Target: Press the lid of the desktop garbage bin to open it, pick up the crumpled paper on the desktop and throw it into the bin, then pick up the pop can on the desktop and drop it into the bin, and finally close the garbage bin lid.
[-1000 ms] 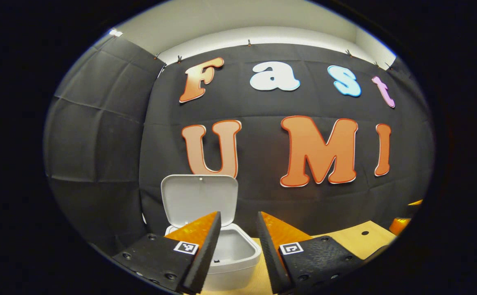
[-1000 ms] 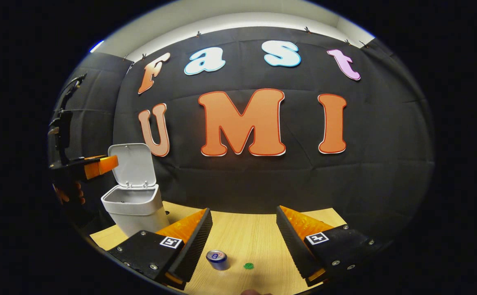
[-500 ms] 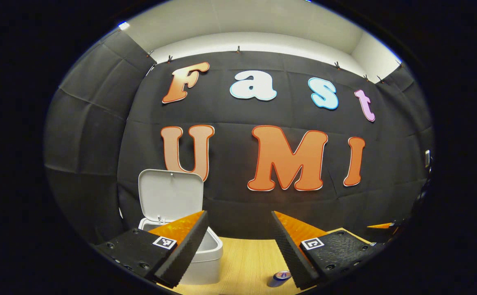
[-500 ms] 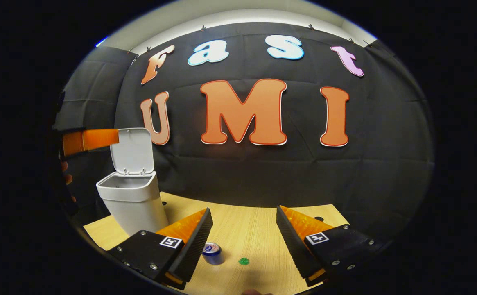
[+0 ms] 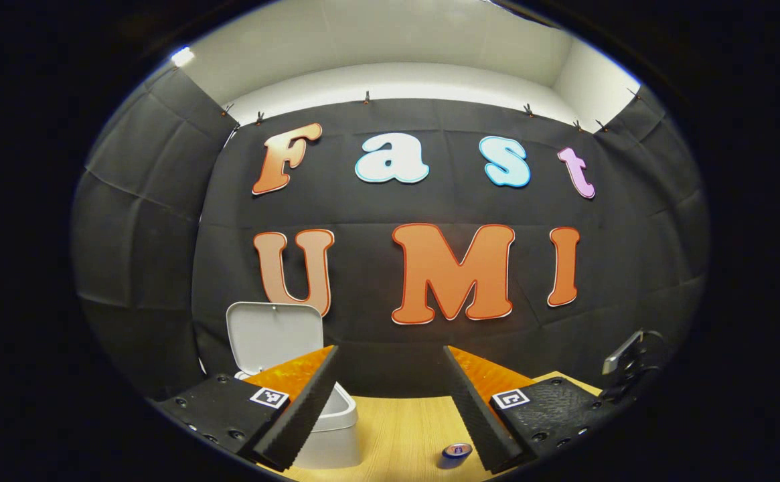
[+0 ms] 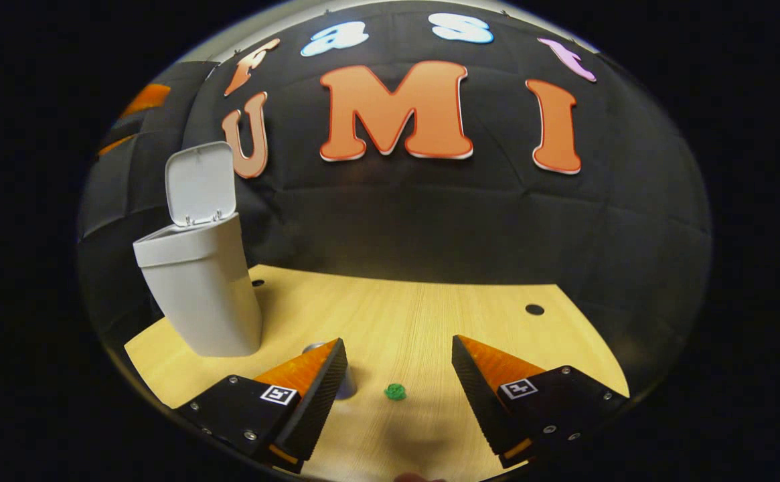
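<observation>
Now, right gripper [image 6: 398, 385] is held apart over crumpled paper [image 6: 395, 391], lower centre; judged light, soft, pinched anywhere.

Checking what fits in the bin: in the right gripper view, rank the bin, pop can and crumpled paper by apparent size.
1. Garbage bin, largest by far.
2. Pop can, mostly hidden behind a gripper finger, so unsure.
3. Crumpled paper, a tiny green wad, smallest.

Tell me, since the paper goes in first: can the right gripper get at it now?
Probably yes. The right gripper is open, and the paper lies on bare desk just ahead between its fingers; the can sits beside it, apart.
</observation>
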The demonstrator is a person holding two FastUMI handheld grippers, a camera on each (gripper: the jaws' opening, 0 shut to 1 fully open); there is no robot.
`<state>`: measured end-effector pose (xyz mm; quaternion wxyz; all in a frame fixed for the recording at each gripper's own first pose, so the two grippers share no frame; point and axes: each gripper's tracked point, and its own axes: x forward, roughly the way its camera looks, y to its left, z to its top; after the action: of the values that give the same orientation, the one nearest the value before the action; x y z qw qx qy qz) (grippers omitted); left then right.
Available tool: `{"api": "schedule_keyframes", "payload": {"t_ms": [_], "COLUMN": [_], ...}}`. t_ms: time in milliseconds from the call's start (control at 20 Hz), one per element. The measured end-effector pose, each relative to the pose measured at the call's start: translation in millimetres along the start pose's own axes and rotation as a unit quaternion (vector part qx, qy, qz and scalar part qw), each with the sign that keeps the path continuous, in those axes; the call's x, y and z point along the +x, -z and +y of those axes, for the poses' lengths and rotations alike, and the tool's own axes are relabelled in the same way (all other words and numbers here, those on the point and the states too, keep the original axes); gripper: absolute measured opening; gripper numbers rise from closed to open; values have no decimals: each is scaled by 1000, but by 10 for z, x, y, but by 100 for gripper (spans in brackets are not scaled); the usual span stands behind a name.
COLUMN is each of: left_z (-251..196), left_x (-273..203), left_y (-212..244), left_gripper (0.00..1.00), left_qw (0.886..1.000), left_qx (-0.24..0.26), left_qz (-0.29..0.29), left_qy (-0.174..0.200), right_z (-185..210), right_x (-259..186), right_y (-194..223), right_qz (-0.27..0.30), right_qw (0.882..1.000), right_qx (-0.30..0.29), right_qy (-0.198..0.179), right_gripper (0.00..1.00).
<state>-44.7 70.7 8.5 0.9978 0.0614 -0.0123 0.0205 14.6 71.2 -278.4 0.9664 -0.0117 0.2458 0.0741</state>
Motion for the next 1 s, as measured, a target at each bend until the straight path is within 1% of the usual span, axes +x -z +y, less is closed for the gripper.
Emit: {"api": "schedule_keyframes", "payload": {"t_ms": [100, 350, 550, 800, 1000], "left_z": [27, 102, 170, 156, 82], "left_x": [-66, -193, -286, -346, -366], "left_y": [-34, -83, -89, -2, 102], "left_gripper": [94, 94, 94, 94, 94], "left_qw": [1000, 999, 999, 998, 997], "left_qx": [6, 22, 27, 29, 36], "left_qz": [1, 7, 14, 33, 55], "left_qy": [-9, -31, -46, -46, -38], "right_z": [-15, 22, 40, -16, -58], "right_x": [149, 456, 668, 864, 987], "right_y": [212, 613, 799, 1040, 1271], "right_qz": [24, 73, 96, 125, 155], "right_qw": [1000, 997, 995, 992, 987], "right_qx": [7, -15, -19, -31, -33], "right_qy": [-2, -8, -10, -1, 2], "right_gripper": [94, 95, 95, 95, 95]}}
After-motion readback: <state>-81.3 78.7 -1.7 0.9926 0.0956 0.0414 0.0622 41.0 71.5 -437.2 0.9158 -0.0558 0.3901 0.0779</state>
